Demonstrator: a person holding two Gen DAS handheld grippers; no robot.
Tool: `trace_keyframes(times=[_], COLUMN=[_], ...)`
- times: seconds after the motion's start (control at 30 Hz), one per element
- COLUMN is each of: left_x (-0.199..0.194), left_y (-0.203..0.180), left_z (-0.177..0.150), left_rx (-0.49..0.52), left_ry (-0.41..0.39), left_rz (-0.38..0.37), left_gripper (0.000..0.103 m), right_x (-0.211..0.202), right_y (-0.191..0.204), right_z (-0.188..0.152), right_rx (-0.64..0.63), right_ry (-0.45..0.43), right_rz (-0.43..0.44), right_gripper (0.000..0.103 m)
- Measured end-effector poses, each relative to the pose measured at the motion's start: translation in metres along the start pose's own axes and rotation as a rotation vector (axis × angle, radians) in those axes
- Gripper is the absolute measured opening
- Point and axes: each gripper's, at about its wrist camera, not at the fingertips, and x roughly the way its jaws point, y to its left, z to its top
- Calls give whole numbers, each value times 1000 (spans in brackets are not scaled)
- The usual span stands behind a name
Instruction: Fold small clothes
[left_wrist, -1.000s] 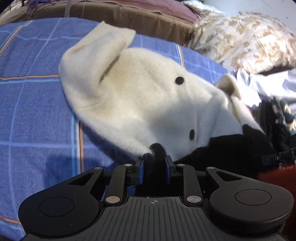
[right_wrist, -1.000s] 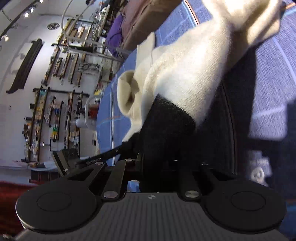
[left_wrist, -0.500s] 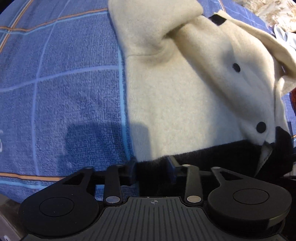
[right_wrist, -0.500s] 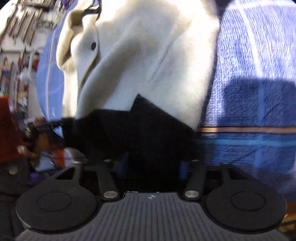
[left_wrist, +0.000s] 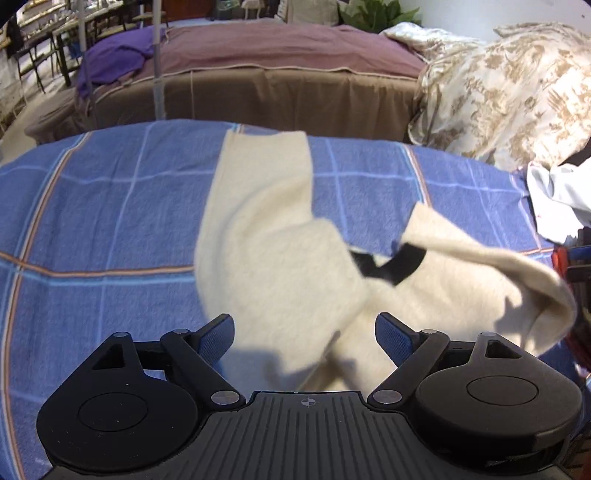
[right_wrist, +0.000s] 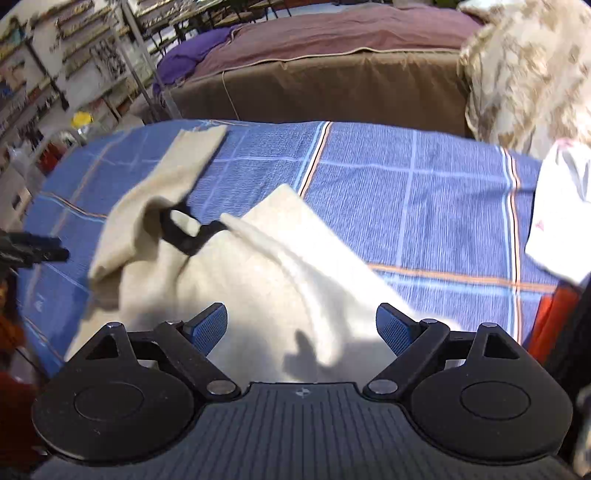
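Observation:
A small cream knit cardigan (left_wrist: 288, 266) with black trim lies rumpled on a blue checked blanket (left_wrist: 92, 221). One sleeve stretches away from me; a black trim strip (left_wrist: 402, 264) shows near its middle. My left gripper (left_wrist: 304, 334) is open and empty just above the garment's near edge. In the right wrist view the same cardigan (right_wrist: 258, 280) lies ahead, with a black loop of trim (right_wrist: 181, 232). My right gripper (right_wrist: 301, 323) is open and empty over the near part of it.
A brown and maroon bed (left_wrist: 258, 74) stands behind the blanket. A beige patterned quilt (left_wrist: 509, 92) is at the back right, with a white cloth (left_wrist: 561, 199) at the blanket's right edge. Shelves (right_wrist: 55, 74) fill the far left in the right wrist view.
Both grippers let go of the cardigan's black hem and opened. They drew back and tilted up, and the cardigan now lies on the blanket.

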Motion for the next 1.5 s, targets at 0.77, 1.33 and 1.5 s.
trace_keyframes(times=[0.77, 1.33, 1.5], left_x=[39, 141, 154], left_y=[-21, -39, 6], left_z=[7, 65, 44], left_rx=[-61, 248, 277], left_ry=[18, 215, 275], left_rz=[0, 29, 310], left_gripper=[103, 103, 103], right_x=[-97, -15, 108], right_y=[-143, -44, -11], right_z=[17, 68, 92], right_rx=[452, -35, -69], right_ry=[-397, -273, 14], right_rz=[-431, 24, 234], right_gripper=[9, 100, 89])
